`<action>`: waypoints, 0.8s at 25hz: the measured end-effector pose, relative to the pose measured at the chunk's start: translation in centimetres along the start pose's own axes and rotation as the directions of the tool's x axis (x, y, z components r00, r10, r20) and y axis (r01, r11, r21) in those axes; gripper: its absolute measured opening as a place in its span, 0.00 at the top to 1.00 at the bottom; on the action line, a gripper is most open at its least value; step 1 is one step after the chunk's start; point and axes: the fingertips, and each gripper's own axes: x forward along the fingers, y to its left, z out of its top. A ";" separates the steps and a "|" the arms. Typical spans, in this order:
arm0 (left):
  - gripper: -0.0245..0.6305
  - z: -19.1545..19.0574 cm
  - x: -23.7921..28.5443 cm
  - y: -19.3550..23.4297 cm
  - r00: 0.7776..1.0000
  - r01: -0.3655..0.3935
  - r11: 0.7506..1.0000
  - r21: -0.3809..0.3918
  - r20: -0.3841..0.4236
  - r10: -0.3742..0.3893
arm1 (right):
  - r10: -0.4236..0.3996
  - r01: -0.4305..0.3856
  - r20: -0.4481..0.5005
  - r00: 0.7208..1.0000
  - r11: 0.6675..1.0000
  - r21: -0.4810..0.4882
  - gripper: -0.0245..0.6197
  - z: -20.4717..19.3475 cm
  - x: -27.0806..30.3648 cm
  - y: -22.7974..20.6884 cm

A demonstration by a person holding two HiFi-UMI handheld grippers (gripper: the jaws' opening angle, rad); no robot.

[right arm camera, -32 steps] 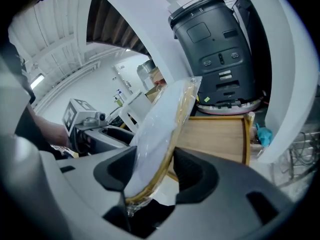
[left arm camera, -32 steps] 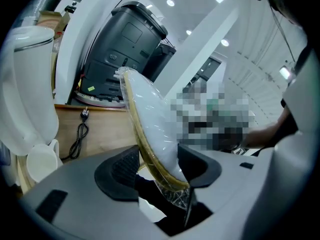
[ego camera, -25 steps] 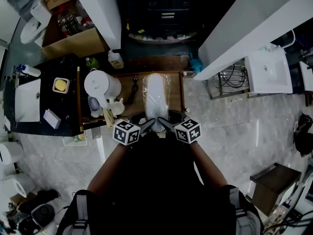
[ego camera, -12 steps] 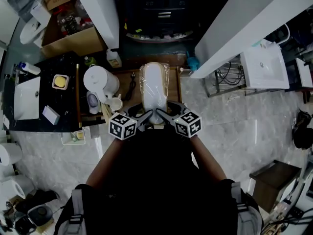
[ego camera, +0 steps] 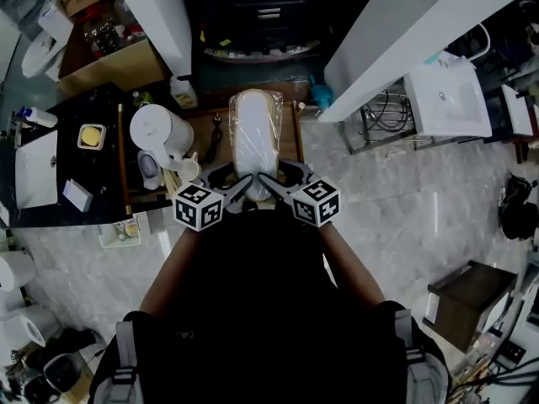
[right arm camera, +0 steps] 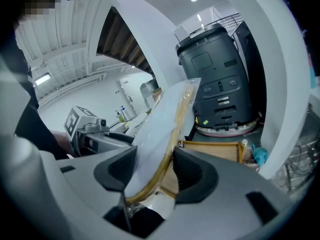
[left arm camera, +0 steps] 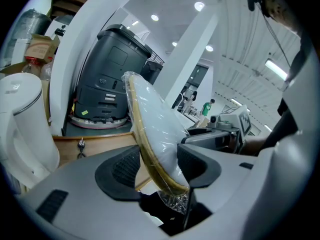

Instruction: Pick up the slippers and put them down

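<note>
A pair of white slippers (ego camera: 255, 137) with tan soles, wrapped in clear plastic, hangs tilted above a wooden tray (ego camera: 221, 141). Its far end points away from me. My left gripper (ego camera: 238, 190) is shut on the near end from the left, and my right gripper (ego camera: 271, 185) is shut on it from the right. In the left gripper view the slippers (left arm camera: 155, 129) stand on edge between the two dark pads of the left gripper (left arm camera: 159, 166). The right gripper view shows the slippers (right arm camera: 165, 124) the same way in the right gripper (right arm camera: 155, 171), sole edge toward the right pad.
A white kettle (ego camera: 156, 127) and small cups stand just left of the tray. A black counter with a white sink (ego camera: 35, 167) lies further left. A black machine (ego camera: 269, 15) stands beyond the tray between white beams. A wire rack (ego camera: 383, 129) and a white basin (ego camera: 446, 99) are at the right.
Both grippers have risen together with the wrapped slippers held between them, so its near end now sits higher above the tray. The grips look unchanged.
</note>
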 end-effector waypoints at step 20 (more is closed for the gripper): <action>0.60 -0.4 0.0 -0.9 1.000 0.013 1.000 -0.013 0.005 -0.013 | -0.005 0.005 -0.018 1.000 1.000 0.007 0.61 -0.5 -0.8 0.2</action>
